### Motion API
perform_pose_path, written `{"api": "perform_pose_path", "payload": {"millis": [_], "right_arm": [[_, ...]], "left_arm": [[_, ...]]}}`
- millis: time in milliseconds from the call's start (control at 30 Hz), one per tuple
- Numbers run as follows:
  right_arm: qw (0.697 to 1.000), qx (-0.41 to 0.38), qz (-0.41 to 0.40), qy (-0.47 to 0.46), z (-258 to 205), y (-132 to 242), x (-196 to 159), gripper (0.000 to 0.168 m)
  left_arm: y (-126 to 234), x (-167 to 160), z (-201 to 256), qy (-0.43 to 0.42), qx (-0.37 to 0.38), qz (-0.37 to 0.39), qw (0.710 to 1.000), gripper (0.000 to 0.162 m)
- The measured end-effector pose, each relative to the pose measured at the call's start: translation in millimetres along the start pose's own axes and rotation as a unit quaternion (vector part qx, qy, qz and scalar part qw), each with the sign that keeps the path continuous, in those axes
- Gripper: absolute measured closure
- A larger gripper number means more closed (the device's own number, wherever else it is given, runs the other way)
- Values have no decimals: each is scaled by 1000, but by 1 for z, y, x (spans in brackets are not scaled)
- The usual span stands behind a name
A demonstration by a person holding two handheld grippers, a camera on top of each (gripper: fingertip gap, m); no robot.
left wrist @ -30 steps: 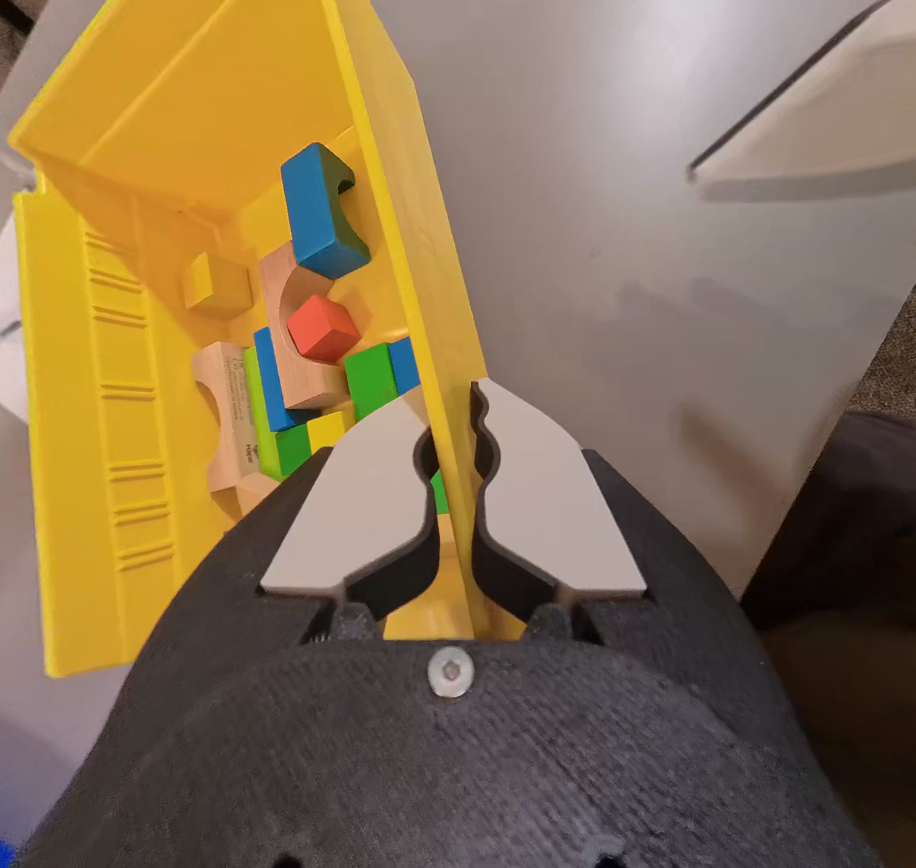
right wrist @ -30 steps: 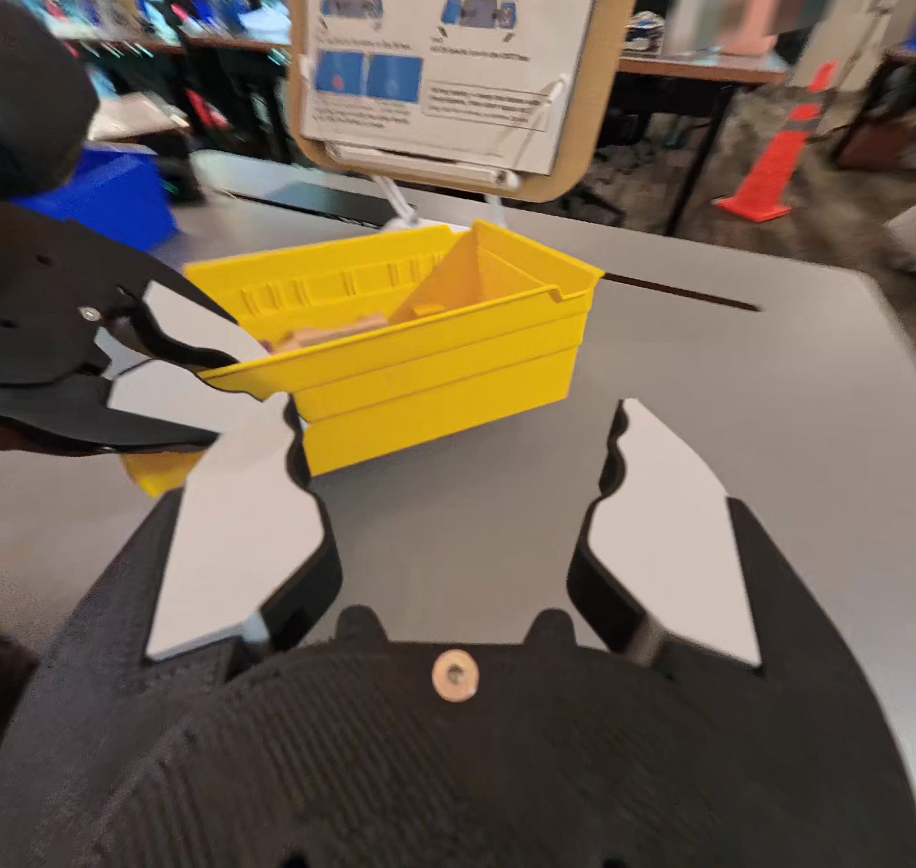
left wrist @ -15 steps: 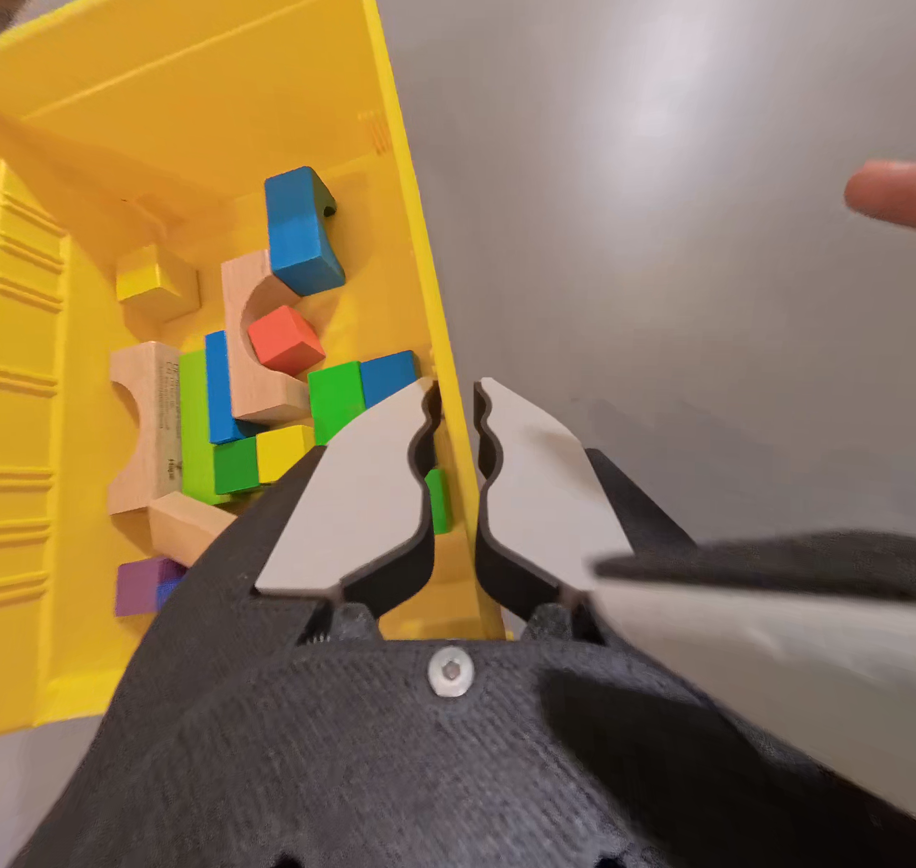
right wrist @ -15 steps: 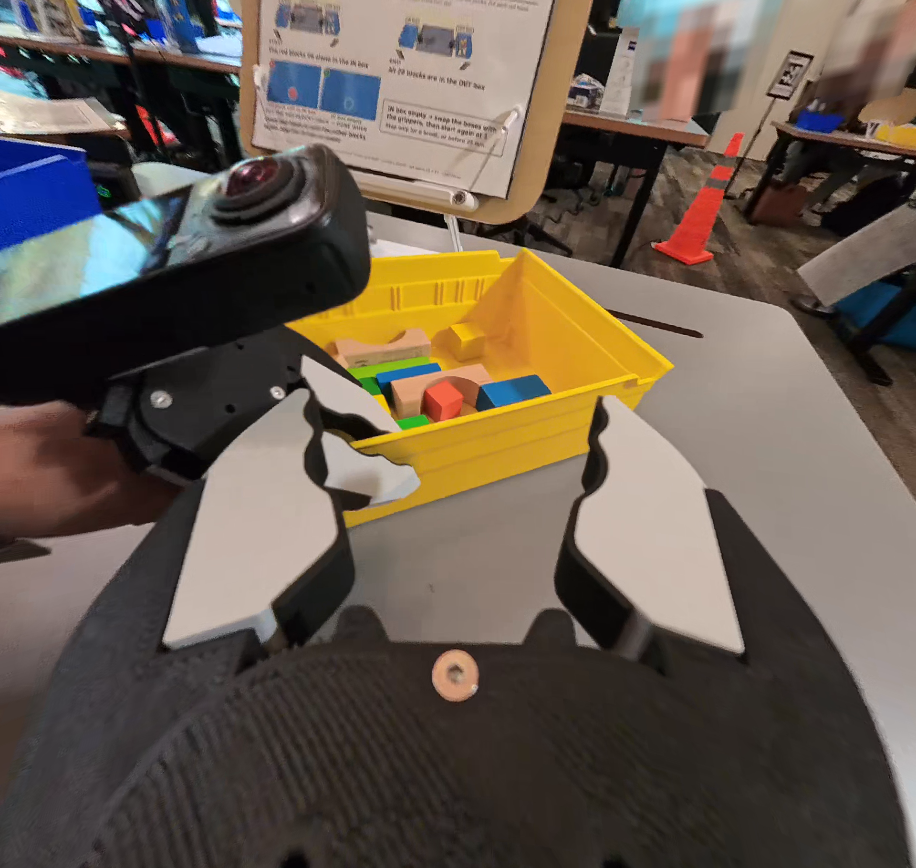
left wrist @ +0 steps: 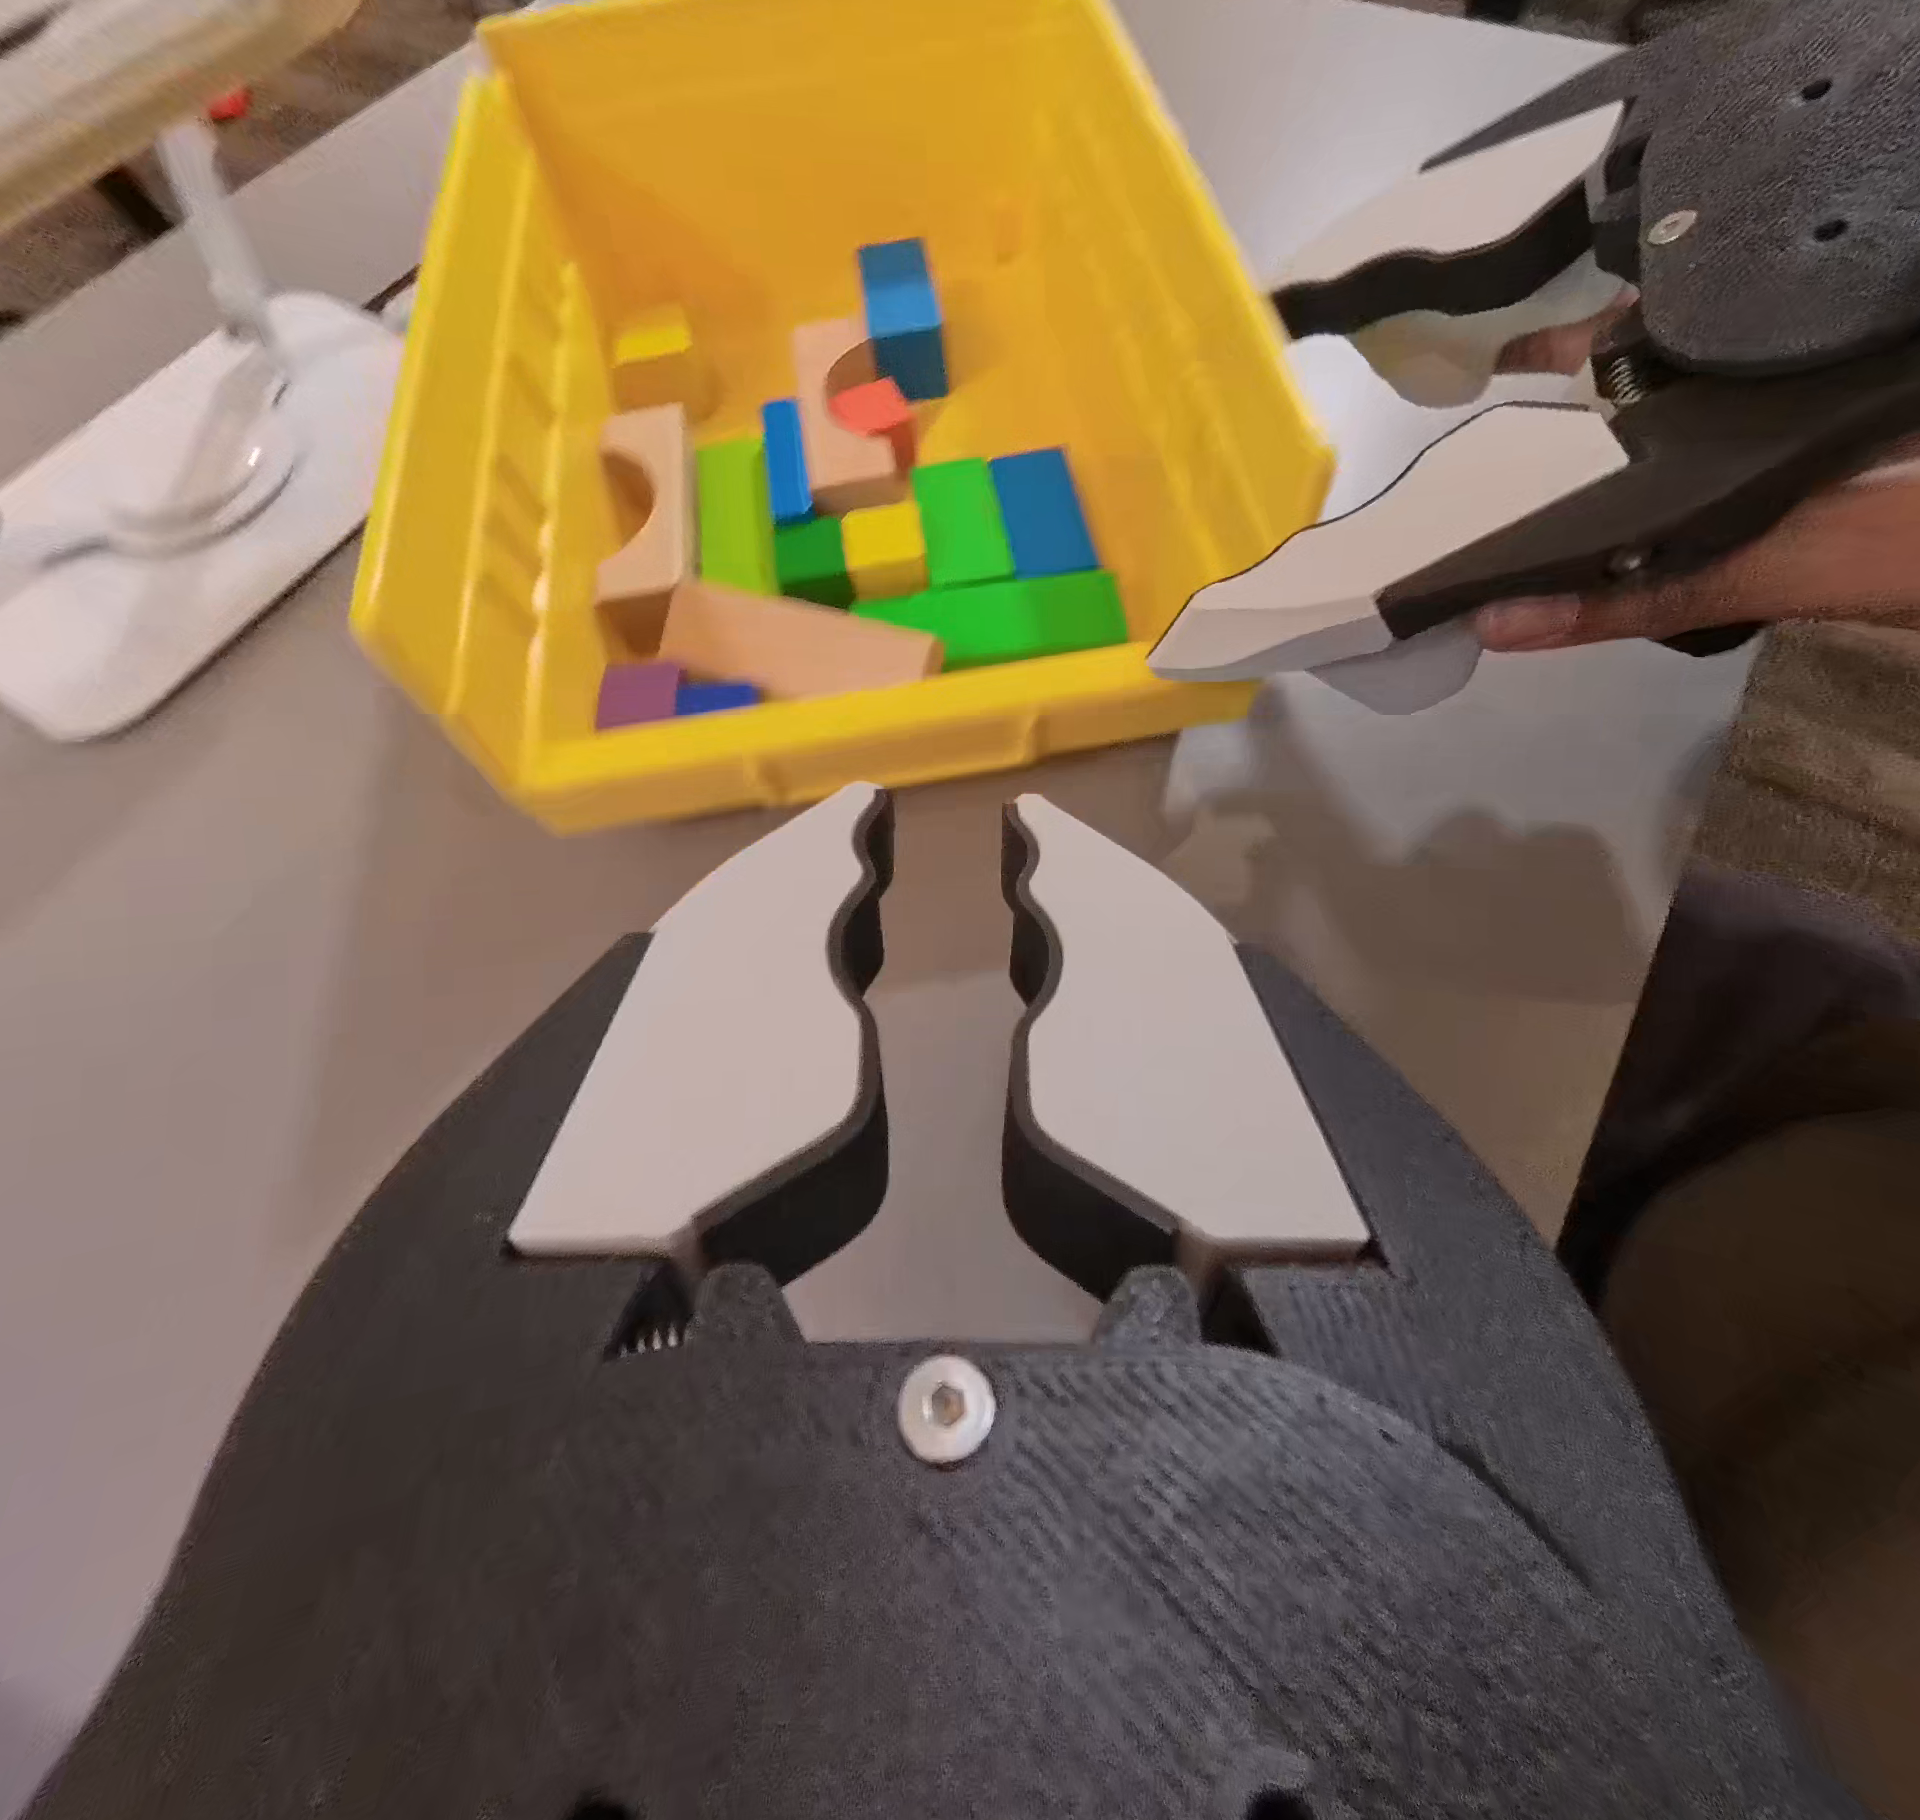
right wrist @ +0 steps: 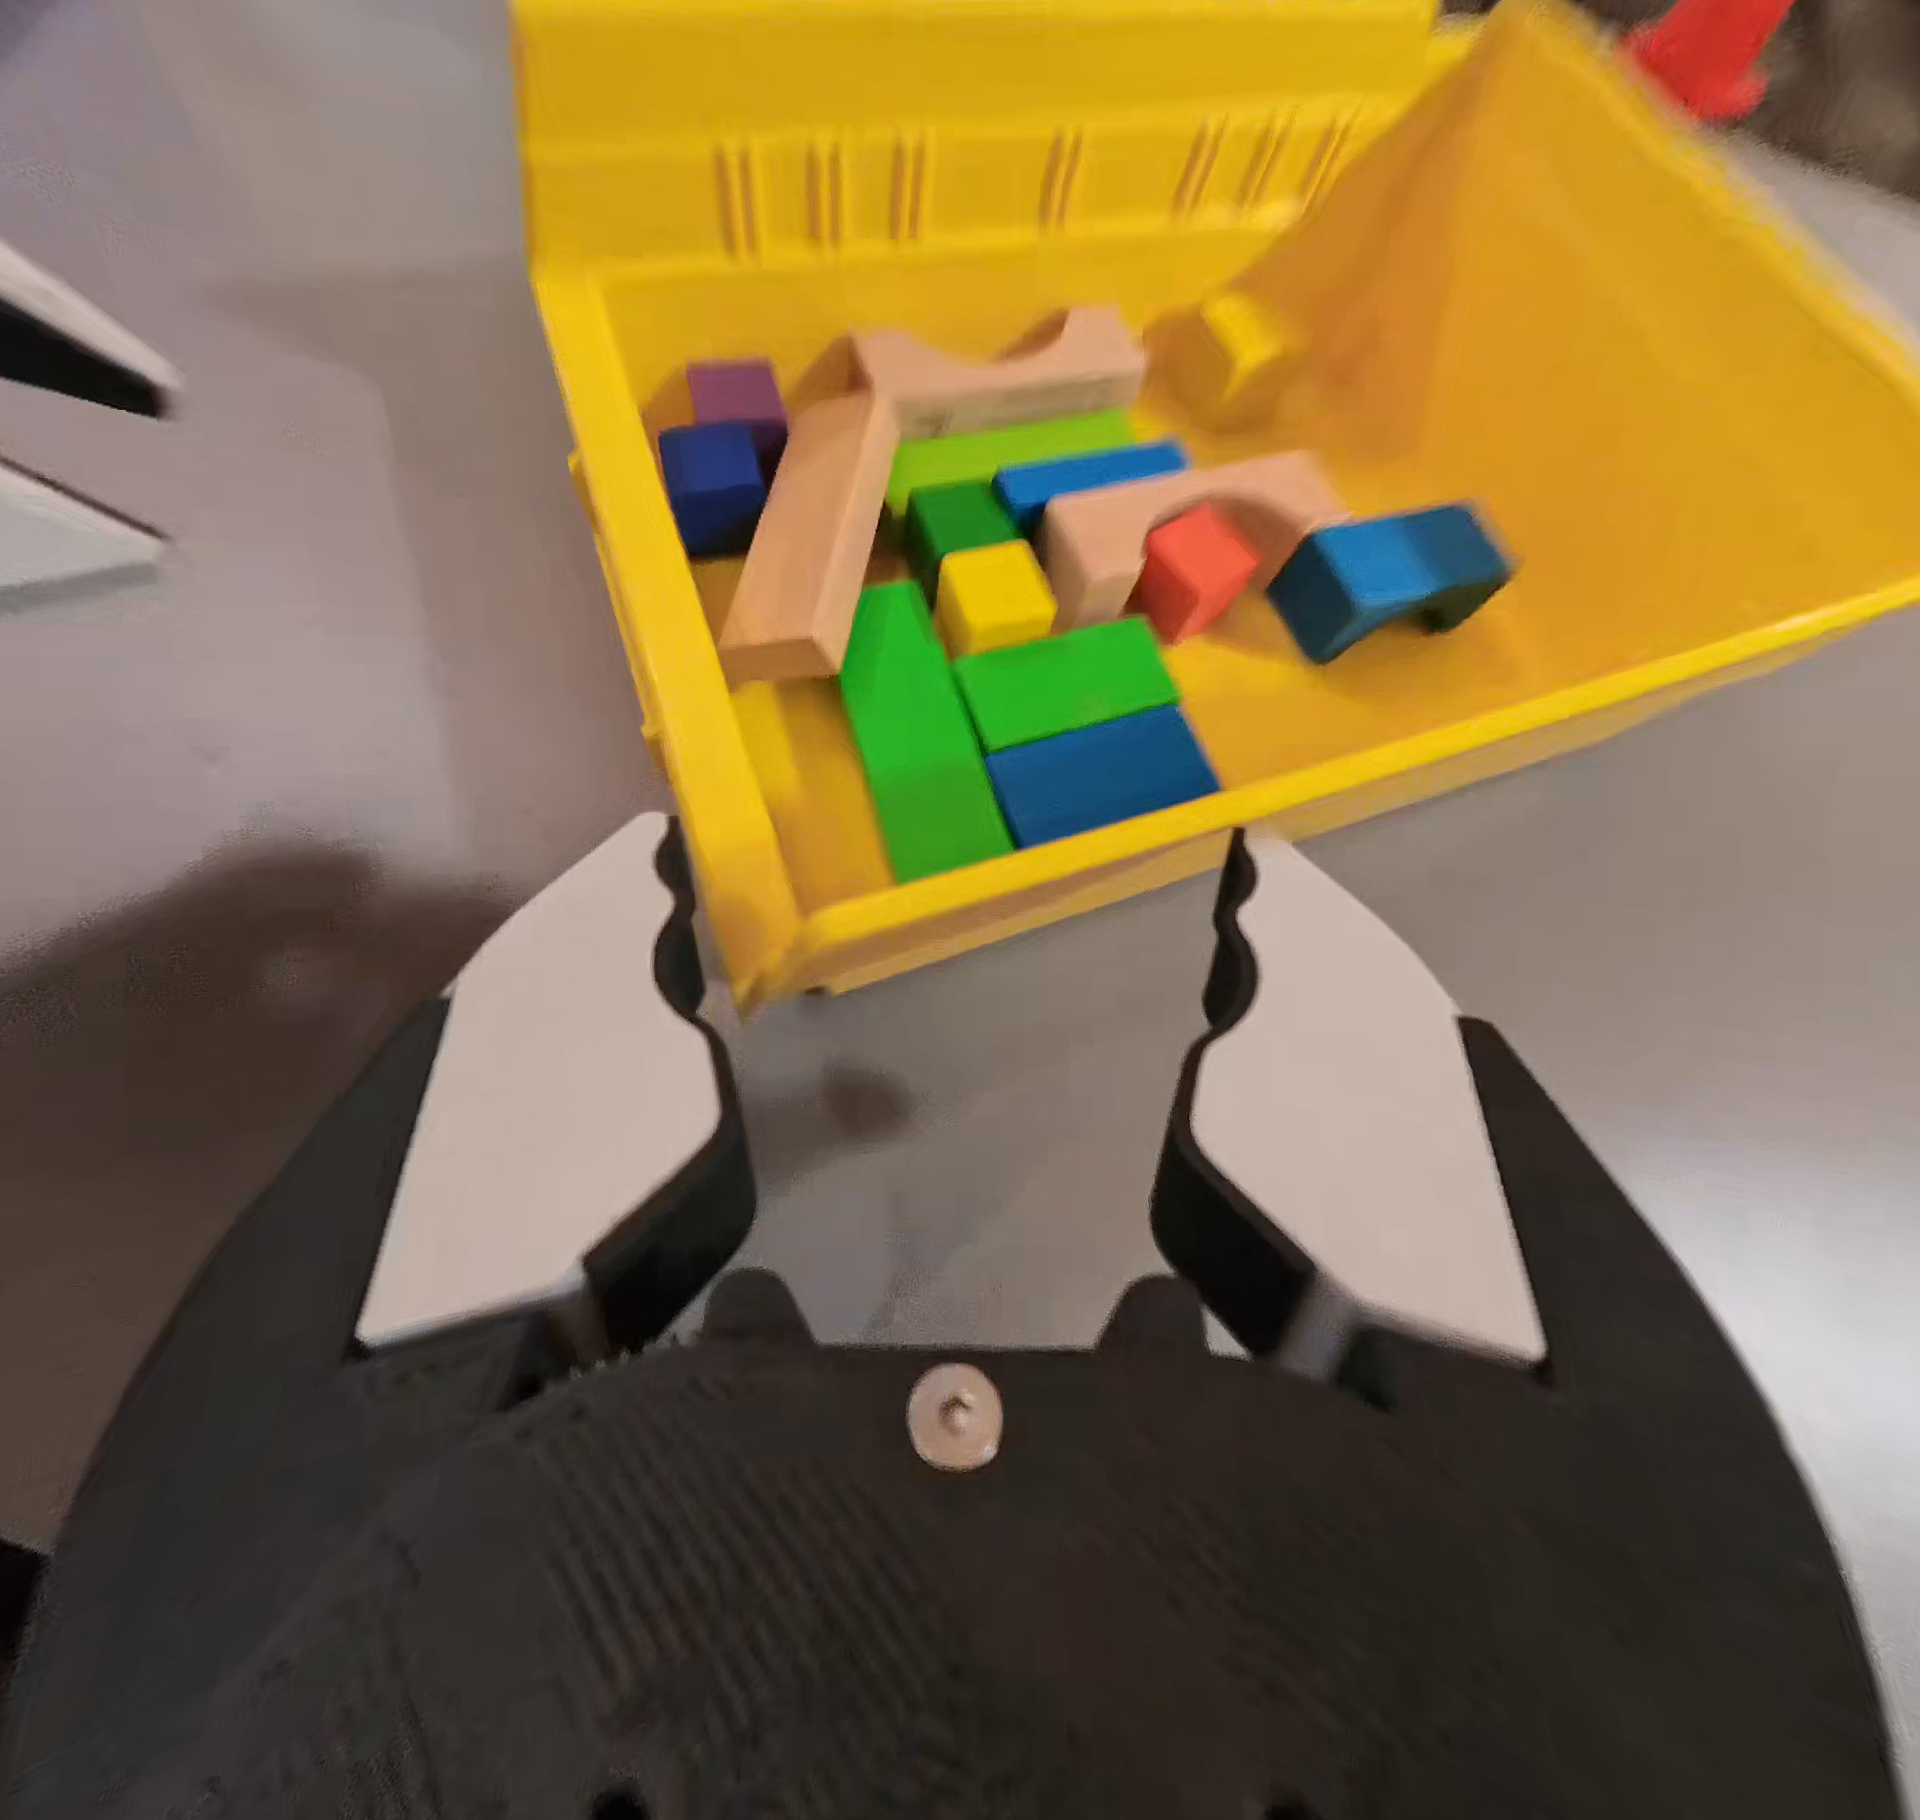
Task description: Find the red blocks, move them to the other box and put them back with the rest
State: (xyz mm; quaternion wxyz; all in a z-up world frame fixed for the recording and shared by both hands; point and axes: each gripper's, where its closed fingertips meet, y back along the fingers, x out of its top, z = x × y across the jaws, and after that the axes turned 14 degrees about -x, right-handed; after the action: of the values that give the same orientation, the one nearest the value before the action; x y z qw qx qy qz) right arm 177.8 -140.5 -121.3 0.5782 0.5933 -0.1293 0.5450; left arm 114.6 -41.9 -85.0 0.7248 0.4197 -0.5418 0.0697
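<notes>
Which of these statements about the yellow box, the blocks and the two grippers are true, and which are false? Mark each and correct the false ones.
1. The red block lies inside the yellow box, tucked under a natural wood arch block. True.
2. The left gripper grips the box wall. False: its fingers stand slightly apart with nothing between them, short of the box.
3. The right gripper is open and holds nothing. True.
4. The red block is already held by the right gripper. False: it rests among the other blocks.
5. A purple block sits beside a dark blue cube at one end of the box. True.
</notes>
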Motion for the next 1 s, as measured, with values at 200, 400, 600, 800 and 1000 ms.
{"api": "perform_pose_path", "payload": {"millis": [200, 400, 600, 800, 1000], "right_arm": [[998, -24, -37, -52, 43, -20, -7, 110], [990, -130, -52, -17, 145, -41, -25, 157], [984, -112, -56, -125, 212, -37, -49, 164], [981, -97, -33, -167, 271, -19, -80, 165], [978, -130, -36, -158, 302, -4, -101, 164]], "left_arm": [[5, -27, 23, 56, -74, 31, 995, 145], [-5, -34, 45, 19, -105, 10, 994, 147], [-5, -34, 38, 27, -92, 11, 995, 149], [-8, -34, 37, 70, -114, 17, 991, 147], [-10, -37, 38, 48, -106, 3, 993, 147]]}}
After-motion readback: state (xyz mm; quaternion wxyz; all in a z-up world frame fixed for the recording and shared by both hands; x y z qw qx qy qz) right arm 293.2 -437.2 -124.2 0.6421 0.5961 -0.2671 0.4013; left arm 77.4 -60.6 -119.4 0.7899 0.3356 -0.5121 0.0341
